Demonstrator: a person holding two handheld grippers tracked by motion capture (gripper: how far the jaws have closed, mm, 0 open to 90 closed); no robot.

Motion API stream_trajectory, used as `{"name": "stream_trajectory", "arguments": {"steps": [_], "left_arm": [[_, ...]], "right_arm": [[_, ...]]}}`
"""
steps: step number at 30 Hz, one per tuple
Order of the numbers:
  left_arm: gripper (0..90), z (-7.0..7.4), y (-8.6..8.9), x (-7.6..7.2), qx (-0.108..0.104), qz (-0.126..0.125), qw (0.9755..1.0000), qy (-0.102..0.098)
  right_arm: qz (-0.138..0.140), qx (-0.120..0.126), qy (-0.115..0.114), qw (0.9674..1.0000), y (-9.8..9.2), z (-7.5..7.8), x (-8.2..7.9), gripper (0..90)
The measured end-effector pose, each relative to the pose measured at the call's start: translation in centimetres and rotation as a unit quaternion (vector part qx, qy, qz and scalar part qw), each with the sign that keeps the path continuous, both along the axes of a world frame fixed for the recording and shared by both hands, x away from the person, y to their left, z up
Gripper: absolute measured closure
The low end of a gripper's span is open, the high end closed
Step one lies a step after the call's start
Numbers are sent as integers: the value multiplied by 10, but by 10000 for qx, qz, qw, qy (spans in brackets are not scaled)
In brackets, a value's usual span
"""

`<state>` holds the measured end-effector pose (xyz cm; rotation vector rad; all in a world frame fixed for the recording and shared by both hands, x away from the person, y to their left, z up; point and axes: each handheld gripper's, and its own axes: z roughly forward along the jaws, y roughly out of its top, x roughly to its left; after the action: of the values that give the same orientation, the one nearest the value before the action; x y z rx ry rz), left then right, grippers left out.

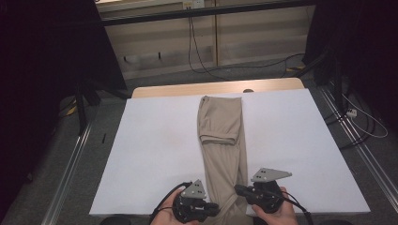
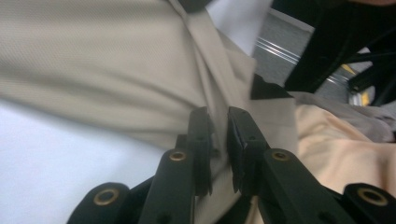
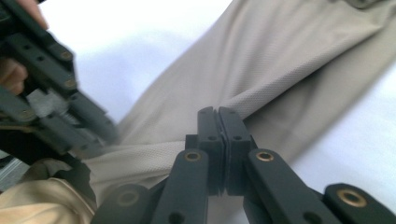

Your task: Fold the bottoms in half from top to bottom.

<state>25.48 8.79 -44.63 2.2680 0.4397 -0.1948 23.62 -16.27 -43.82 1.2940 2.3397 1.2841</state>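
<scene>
I see the beige trousers [image 1: 222,140] lying lengthwise down the middle of the white table [image 1: 155,140], far end at 12 o'clock, near end at 6. My left gripper [image 1: 213,205] pinches the near edge from 7 o'clock, a slim gap between its jaws; my right gripper [image 1: 240,190] is clamped tight on the cloth from 5 o'clock

A white-covered surface [image 1: 155,150] fills the middle of the high view, its pale wooden edge bare along the 12 o'clock side. One pair of beige trousers [image 1: 223,140] lies directly on the covering, folded lengthwise into a narrow strip running from 12 o'clock down to 6 o'clock. Partway along, the fabric doubles back on itself. The strip reaches the surface's 6 o'clock edge and sits slightly toward 3 o'clock of centre.
</scene>
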Motion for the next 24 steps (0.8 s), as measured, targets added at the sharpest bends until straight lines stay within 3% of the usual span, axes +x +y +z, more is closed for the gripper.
{"name": "stream_trajectory", "arguments": {"steps": [1,3,5,6,7,10,11,14,16,18,19,20,24], "left_arm": [[798,0,-1,-1,36,-34,10000,-26],[797,2,-1,0,57,22,9996,-280],[767,3,-1,7,-54,220,9982,-547],[740,4,-2,12,-5,307,9976,-626],[735,4,-2,16,1,326,9975,-622],[716,0,-7,19,133,251,9950,-953],[709,-3,-8,20,131,140,9953,-945],[771,-3,-11,18,254,132,9942,-1034],[900,-3,-12,15,292,178,9937,-1063],[900,-2,-11,12,282,115,9947,-986],[900,-1,-10,11,331,122,9949,-950],[900,0,-9,10,392,104,9948,-931],[900,-1,-4,2,412,44,9956,-838]], "right_arm": [[-21,-44,-16,10000,-3,0,-1,886],[-122,-123,37,9998,-10,-3,-5,893],[-174,-64,182,9997,-17,-8,-7,895],[-200,-70,244,9995,-19,-10,-8,900],[-209,-144,260,9993,-20,-12,-9,900],[-203,-334,268,9989,-21,-13,-11,900],[-216,-351,272,9988,-22,-13,-12,900],[-315,-571,289,9975,-27,-15,-15,900],[-329,-462,243,9981,-30,-14,-19,900],[-275,-351,163,9989,-29,-13,-18,900],[-217,-249,127,9994,-27,-11,-17,900],[-121,-265,-3,9996,-22,-9,-9,788],[-67,-462,-18,9989,-14,-8,9,744]]}}
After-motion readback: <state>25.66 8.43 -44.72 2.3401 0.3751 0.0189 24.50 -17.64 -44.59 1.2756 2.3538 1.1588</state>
